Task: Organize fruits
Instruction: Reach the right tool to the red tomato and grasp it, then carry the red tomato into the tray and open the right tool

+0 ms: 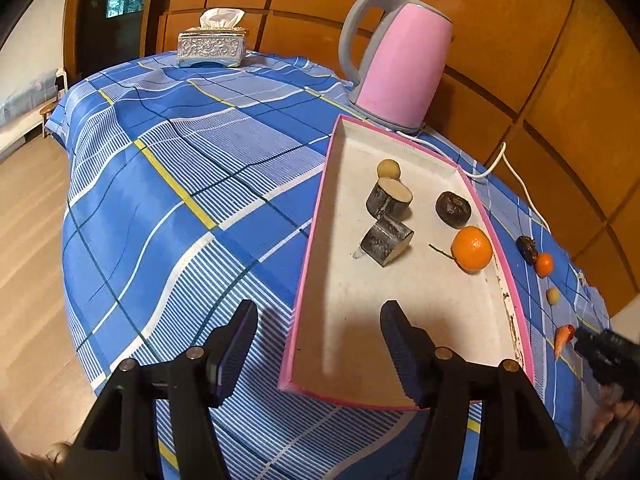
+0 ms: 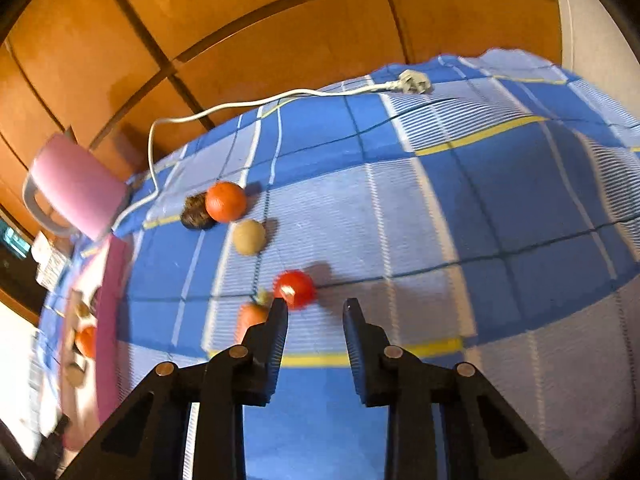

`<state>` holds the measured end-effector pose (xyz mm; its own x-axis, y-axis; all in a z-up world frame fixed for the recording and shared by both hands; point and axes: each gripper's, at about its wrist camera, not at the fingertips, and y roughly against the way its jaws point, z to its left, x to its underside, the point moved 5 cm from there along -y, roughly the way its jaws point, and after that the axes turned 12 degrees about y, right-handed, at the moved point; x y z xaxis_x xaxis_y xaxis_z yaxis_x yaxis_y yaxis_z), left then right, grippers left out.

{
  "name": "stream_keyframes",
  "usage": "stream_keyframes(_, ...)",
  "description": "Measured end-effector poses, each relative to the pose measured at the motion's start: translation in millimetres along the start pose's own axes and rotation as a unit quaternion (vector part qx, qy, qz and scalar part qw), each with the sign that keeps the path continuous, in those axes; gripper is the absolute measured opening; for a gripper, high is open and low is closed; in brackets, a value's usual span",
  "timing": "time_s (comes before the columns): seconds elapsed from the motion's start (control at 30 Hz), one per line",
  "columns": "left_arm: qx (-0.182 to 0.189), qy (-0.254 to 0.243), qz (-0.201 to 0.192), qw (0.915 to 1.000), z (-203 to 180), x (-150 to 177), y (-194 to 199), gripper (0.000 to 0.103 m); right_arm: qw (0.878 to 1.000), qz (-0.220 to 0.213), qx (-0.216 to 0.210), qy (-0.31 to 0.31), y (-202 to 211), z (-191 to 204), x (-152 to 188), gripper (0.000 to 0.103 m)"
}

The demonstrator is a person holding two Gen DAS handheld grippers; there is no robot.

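A pink-rimmed tray point(image 1: 316, 216) on the blue checked cloth holds an orange point(image 1: 472, 249), a dark fruit point(image 1: 453, 209), two cut dark cylinders point(image 1: 389, 198) and a small tan ball point(image 1: 388, 169). My left gripper point(image 1: 318, 334) is open and empty over the tray's near left corner. My right gripper point(image 2: 314, 312) is open and empty, just short of a red tomato point(image 2: 295, 289); a carrot point(image 2: 250, 318) lies beside its left finger. Beyond lie a tan ball point(image 2: 249, 237), an orange point(image 2: 225, 201) and a dark fruit point(image 2: 195, 213). The right gripper shows in the left wrist view point(image 1: 580, 344).
A pink kettle point(image 1: 400, 66) stands behind the tray, its white cord point(image 2: 256, 104) and plug point(image 2: 412, 82) trailing across the cloth. A silver tissue box point(image 1: 211, 46) sits at the far end. Wooden panels back the table; the floor drops off at left.
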<state>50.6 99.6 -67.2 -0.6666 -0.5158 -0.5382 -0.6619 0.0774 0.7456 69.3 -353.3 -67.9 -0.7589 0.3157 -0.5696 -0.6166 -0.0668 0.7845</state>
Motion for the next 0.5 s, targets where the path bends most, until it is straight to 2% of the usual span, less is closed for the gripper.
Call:
stream_keyframes(0.1, -0.002, -0.002, -0.001, 1.0, -0.4, 0.9, -0.4, 0.068, 1.0, 0.009, -0.016, 0.0, -12.1, 7.0, -9.1, 0.029)
stream_keyframes(0.23, -0.006, -0.002, 0.005, 1.0, 0.5, 3.2, -3.7, 0.068, 1.0, 0.016, -0.009, 0.005, -28.6, 9.8, -13.5, 0.026)
stream_keyframes(0.5, -0.006, -0.006, 0.009, 0.9999, -2.8, 6.5, -5.5, 0.068, 0.999, 0.019, -0.031, 0.01, -35.8, 5.0, -15.9, 0.025)
